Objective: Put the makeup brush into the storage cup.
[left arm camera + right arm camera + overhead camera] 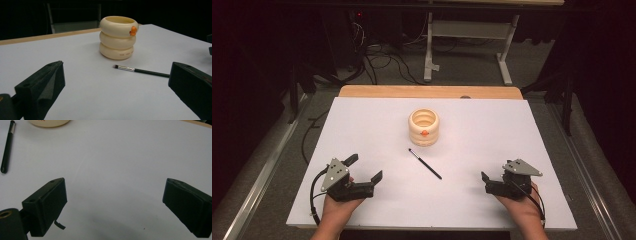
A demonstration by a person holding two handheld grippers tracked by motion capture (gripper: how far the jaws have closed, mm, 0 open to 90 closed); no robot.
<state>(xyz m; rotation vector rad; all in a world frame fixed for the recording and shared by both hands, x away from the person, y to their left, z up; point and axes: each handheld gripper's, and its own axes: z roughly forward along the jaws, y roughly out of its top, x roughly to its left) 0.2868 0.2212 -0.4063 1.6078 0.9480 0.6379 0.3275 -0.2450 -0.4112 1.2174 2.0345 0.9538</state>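
Observation:
A cream holder [423, 127] made of three stacked rings, with a small orange knob on its rim, stands upright at the middle of the white table [512, 130]. A thin black brush [425, 164] with a silver ferrule lies flat just in front of it, bristles toward the holder. My left gripper [364, 168] rests near the front left, open and holding nothing. My right gripper [496, 172] rests near the front right, also open with nothing in it. In the left gripper view, the holder [117, 37] and brush [141, 70] lie beyond the left gripper [117, 85]. In the right gripper view, the brush [7, 147] lies at the far left, away from the right gripper [115, 202].
A wooden strip [429, 91] runs along the table's far edge. Behind it on the floor stand a white metal frame [467, 45] and loose cables [377, 60]. A cable [314, 192] trails from the left gripper near the front edge.

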